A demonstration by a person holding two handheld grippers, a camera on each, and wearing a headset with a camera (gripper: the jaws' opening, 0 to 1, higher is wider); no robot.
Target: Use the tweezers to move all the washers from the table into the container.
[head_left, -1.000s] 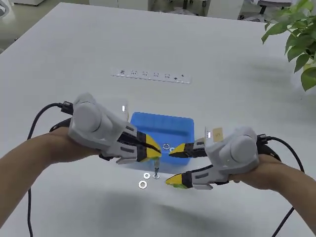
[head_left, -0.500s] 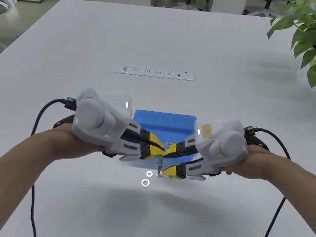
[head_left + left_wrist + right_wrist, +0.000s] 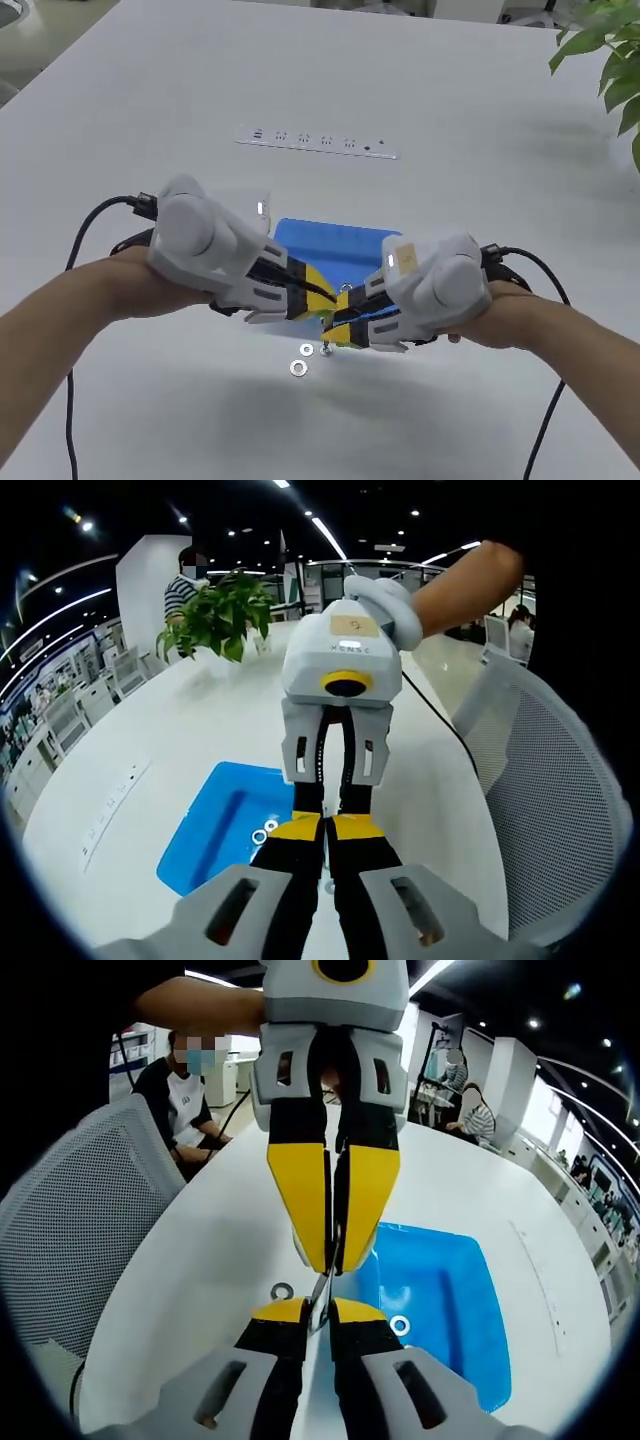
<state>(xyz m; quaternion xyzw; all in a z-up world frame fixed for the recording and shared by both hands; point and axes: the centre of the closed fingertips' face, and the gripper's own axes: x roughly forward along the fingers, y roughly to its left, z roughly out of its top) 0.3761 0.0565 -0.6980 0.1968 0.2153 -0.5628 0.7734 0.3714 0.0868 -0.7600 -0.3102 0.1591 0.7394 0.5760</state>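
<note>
Left tongs (image 3: 320, 298) and right tongs (image 3: 345, 330) stood nose to nose, both clamped on slim steel tweezers (image 3: 322, 1295), held upright, tip just beside two small metal washers (image 3: 298, 368) on the white counter (image 3: 450, 110).

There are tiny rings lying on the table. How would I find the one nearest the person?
On the big white table, find the blue container in the middle. On the bare table just in front of its near edge lie two small silver washers. Yours is the nearest washer, a little left of the other washer and farther from the container.
</note>
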